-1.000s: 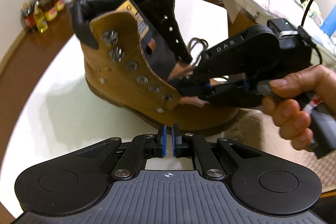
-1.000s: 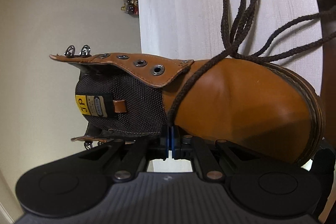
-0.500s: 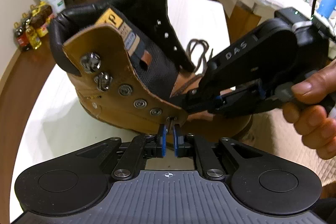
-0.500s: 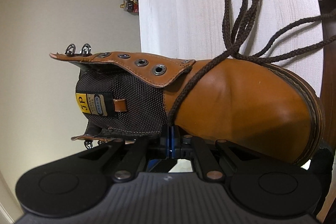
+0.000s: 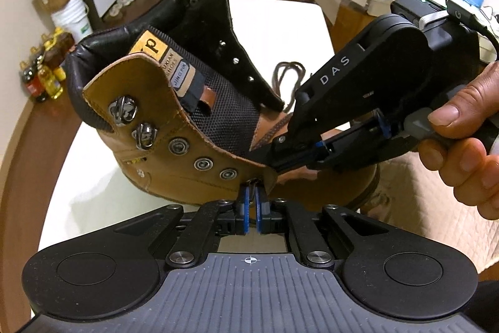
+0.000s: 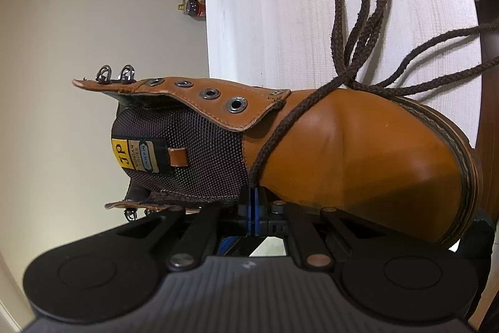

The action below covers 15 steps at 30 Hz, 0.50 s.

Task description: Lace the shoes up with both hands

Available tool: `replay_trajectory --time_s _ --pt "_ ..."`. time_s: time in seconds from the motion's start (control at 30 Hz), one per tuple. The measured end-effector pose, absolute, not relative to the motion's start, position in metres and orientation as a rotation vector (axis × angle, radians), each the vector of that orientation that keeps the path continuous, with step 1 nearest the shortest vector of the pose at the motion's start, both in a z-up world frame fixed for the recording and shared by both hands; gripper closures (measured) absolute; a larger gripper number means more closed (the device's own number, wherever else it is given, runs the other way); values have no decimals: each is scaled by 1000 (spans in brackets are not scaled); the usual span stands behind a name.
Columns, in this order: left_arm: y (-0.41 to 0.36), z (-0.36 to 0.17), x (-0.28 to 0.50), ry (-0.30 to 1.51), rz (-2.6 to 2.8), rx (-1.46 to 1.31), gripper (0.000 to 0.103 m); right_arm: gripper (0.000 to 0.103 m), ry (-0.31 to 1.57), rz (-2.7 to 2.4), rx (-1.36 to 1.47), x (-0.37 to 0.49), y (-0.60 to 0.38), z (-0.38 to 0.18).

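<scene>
The tan leather lace-up boot (image 5: 187, 152) lies on the white wood-grain table (image 6: 280, 5), tongue open, with 4 round eyelets and 2 hooks down its near flap. The left gripper (image 5: 252, 202) sits at about 6 o'clock of that flap and its blue pads have just been closing on the lowest corner of the leather, though I can't tell if they've really clamped it. The right gripper (image 6: 252, 205), in a person's hand (image 5: 461, 152) coming in from 3 o'clock, is clenched on the dark brown braided shoelace (image 6: 280, 130) at the base of the tongue, the rest trailing loose over the toe.
</scene>
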<state>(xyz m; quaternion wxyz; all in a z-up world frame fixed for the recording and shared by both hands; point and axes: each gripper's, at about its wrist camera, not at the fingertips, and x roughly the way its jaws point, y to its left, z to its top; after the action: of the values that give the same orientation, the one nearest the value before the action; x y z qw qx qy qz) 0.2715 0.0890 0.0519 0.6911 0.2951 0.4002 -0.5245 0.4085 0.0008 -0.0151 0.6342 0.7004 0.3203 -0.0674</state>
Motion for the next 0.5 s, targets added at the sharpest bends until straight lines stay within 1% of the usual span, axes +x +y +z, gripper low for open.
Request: replay_trajectory --time_s 0.13,0.23,0.33,0.37,0.5 --pt "90 52 273 904 -1193 653 101 99 741 -151 1587 407 -3 -17" --pt "104 57 273 920 -1195 648 102 95 745 -158 1577 418 -2 -11" --pt "138 60 268 966 -1169 688 102 94 735 -167 1563 422 -4 0" --pt "157 60 266 1002 -1143 712 102 92 727 -171 1554 422 -5 6" --pt "223 47 267 1149 -1010 815 102 92 714 -230 1491 420 -10 23"
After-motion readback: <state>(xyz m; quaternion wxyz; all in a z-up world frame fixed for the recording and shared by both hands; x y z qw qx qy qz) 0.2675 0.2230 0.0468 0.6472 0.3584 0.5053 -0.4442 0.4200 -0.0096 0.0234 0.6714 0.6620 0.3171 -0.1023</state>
